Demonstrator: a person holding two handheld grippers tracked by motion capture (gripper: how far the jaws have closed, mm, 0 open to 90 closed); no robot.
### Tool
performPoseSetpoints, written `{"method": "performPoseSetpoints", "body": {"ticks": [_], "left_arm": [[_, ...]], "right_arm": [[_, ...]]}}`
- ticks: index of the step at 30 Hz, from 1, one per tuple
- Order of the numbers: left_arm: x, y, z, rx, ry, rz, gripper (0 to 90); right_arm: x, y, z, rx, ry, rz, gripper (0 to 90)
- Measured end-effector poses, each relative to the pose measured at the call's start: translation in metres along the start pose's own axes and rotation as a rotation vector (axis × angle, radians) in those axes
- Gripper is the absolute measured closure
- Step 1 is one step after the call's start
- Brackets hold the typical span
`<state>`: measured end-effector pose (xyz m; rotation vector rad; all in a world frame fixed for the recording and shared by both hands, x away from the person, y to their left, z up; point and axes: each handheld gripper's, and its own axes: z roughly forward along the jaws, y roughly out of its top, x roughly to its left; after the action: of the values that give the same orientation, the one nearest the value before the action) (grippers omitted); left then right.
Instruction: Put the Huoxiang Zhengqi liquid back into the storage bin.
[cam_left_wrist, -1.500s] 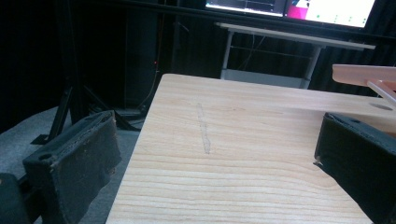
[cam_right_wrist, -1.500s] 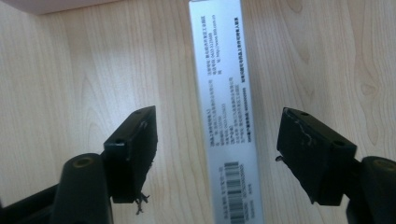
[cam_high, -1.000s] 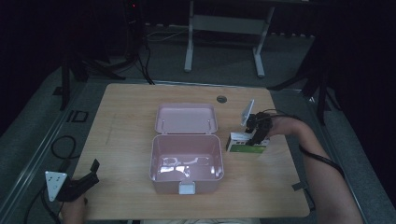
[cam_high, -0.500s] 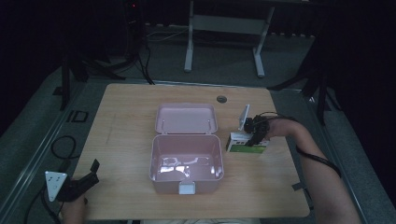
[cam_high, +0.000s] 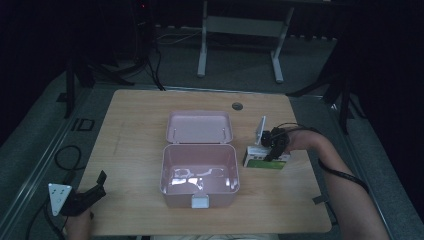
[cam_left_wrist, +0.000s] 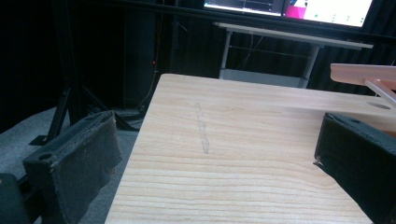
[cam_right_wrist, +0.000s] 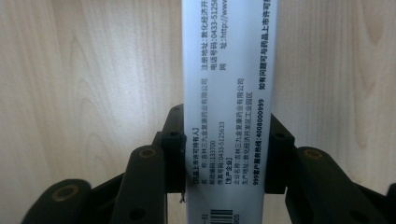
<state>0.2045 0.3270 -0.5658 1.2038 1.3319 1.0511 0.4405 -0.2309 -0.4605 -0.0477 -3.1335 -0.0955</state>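
Nearest the person, the left gripper (cam_high: 75, 200) just sits at the table's (cam_high: 140, 125) front left corner, jaws wide apart, nothing in them. The pink case (cam_high: 199, 170) in the middle is open and looks empty, though glare on its floor makes that hard to call, so I'd say packing hasn't started. Further right, the right gripper (cam_high: 272, 147) points down with its jaws pressed on both sides of the box (cam_right_wrist: 229, 93), which seems to rest on the table beside the case.
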Motion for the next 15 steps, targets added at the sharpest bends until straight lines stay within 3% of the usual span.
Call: {"method": "performPoseSetpoints", "body": {"ticks": [11,12,15], "left_arm": [[0.0,0.0,0.0,0.001,0.001,0.002,0.2],[0.0,0.0,0.0,0.001,0.0,0.001,0.2],[0.0,0.0,0.0,0.001,0.0,0.001,0.2]], "right_arm": [[0.018,-0.004,0.0,0.004,0.039,0.056,61.6],[0.023,-0.004,-0.002,0.003,0.036,0.075,61.7],[0.033,-0.005,-0.005,-0.01,0.031,0.069,61.7]]}}
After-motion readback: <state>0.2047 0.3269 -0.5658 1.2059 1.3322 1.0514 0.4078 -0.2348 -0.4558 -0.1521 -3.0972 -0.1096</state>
